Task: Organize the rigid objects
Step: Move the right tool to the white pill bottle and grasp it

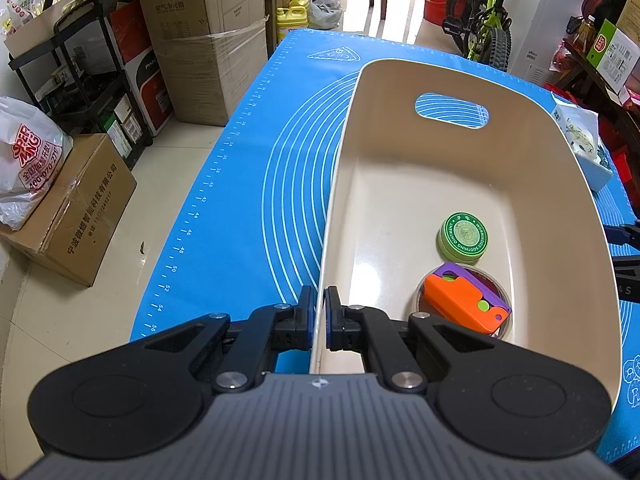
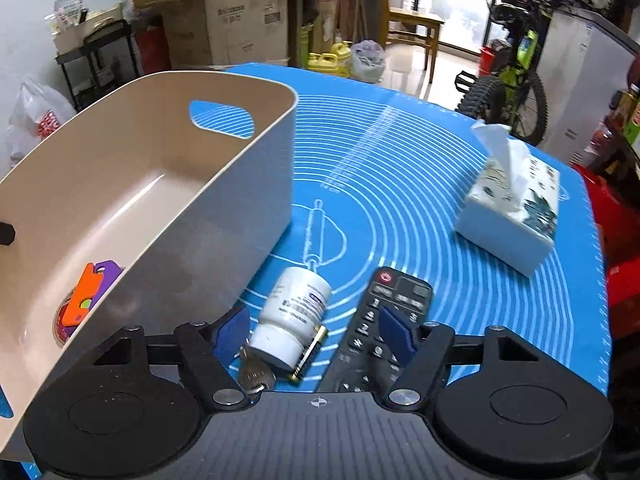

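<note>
A beige bin (image 1: 344, 168) stands on the blue mat. My left gripper (image 1: 320, 312) is shut on its near left rim. Inside lie a green round tin (image 1: 463, 236) and an orange-and-purple toy (image 1: 466, 300) on a round lid. In the right wrist view the bin (image 2: 208, 224) is at left. My right gripper (image 2: 316, 330) is open above a white pill bottle (image 2: 294, 312), a battery (image 2: 310, 356) and keys (image 2: 256, 374). A black remote (image 2: 380, 328) lies under the right finger.
A tissue box (image 2: 512, 208) sits on the mat (image 2: 400, 184) at right. Cardboard boxes (image 1: 208, 40), a black shelf (image 1: 84, 80) and a bicycle (image 1: 484, 20) stand beyond the table. The table's left edge (image 1: 192, 216) drops to the floor.
</note>
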`<action>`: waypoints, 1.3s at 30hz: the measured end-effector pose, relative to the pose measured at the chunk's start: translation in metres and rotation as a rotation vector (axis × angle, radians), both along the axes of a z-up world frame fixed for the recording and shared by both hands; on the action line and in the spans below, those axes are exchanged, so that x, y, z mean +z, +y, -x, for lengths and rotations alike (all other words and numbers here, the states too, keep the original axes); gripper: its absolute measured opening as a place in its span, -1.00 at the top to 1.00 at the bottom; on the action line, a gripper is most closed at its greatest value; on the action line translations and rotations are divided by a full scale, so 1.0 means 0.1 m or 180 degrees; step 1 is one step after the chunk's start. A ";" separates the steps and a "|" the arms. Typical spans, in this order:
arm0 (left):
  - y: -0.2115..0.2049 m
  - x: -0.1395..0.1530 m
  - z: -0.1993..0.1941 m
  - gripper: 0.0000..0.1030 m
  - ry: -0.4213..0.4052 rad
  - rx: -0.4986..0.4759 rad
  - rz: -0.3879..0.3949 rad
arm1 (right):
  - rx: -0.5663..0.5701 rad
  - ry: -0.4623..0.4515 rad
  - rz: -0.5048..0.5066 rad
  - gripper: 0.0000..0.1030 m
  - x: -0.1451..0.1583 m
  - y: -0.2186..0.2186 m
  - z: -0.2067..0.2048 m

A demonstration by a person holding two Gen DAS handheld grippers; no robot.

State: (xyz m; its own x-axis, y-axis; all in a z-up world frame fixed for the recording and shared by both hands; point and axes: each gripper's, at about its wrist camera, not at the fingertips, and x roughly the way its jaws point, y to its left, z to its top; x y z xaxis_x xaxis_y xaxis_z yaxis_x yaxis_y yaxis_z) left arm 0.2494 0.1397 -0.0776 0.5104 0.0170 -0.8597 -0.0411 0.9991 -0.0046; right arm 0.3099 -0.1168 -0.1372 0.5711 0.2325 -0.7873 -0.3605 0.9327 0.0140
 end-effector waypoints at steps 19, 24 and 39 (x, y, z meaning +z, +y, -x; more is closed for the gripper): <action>0.00 0.00 0.00 0.87 0.0001 0.0000 -0.0007 | 0.0182 0.0125 -0.0004 -0.16 -0.15 0.11 -0.14; -0.01 0.00 0.00 0.87 0.0000 0.0000 -0.0004 | 0.0190 0.0243 -0.0088 -0.16 -0.17 0.08 -0.18; -0.02 0.00 0.00 0.87 0.0000 0.0002 -0.0004 | 0.0030 0.0210 -0.0259 0.14 -0.12 0.01 -0.12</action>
State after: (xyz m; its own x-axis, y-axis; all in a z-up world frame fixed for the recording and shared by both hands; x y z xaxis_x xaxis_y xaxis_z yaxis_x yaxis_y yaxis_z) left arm 0.2494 0.1380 -0.0779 0.5104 0.0182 -0.8598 -0.0417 0.9991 -0.0035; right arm 0.3214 -0.1161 -0.1488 0.5160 0.3024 -0.8014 -0.3651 0.9240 0.1135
